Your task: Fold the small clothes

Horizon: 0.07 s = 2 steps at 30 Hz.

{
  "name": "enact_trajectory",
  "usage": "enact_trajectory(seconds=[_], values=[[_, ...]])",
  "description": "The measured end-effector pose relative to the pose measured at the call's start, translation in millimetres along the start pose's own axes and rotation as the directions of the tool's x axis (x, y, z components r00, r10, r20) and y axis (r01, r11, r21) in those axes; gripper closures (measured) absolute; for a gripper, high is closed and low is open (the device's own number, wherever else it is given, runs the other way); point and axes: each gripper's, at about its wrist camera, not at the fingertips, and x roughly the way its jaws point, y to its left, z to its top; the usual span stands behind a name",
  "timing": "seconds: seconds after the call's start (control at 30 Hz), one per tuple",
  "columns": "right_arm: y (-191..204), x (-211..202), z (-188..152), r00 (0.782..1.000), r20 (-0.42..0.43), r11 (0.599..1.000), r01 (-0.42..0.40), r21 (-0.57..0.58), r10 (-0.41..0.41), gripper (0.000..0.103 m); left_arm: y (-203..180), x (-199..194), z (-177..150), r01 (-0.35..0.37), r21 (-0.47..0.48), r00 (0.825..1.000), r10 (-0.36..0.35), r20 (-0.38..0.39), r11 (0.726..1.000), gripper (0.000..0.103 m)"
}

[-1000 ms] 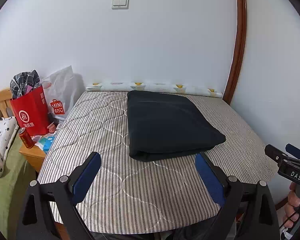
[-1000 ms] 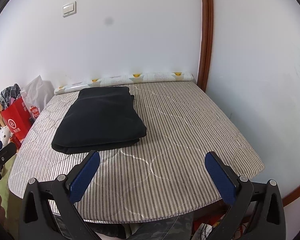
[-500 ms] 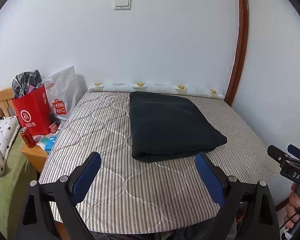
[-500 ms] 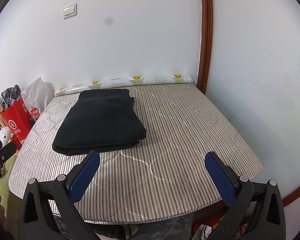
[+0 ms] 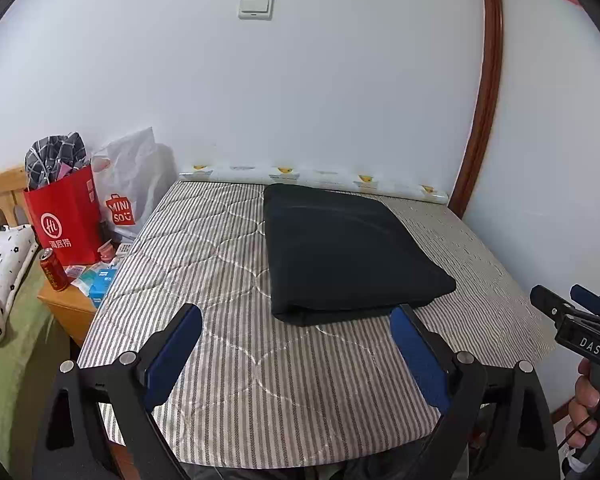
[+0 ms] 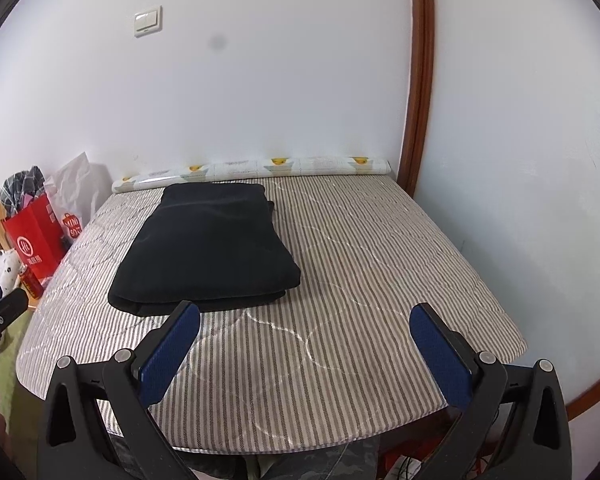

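A black garment lies folded into a thick rectangle on the striped quilted surface, toward its back middle. In the right wrist view the same black garment sits left of centre on the striped surface. My left gripper hovers open over the near edge, just short of the garment's front fold, holding nothing. My right gripper is open too, to the right of the garment's near corner, empty. The right gripper also shows at the left view's right edge, held by a hand.
White walls close the back and right, with a brown wooden trim in the corner. A patterned roll lies along the back edge. To the left stand a red paper bag, a white plastic bag, a red can and a wooden nightstand.
Both views have shifted slightly, the garment drifting a little right in the left view. The grippers stay open and the garment has not moved on the surface.
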Motion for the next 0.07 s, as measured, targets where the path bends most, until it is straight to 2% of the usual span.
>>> enact_trajectory(seconds=[0.07], values=[[4.3,3.8,2.2,1.000,0.001,1.000,0.007,-0.019,-0.007,0.000,5.4,4.7,0.2,0.000,-0.014,1.000,0.000,-0.006,1.000,0.008]])
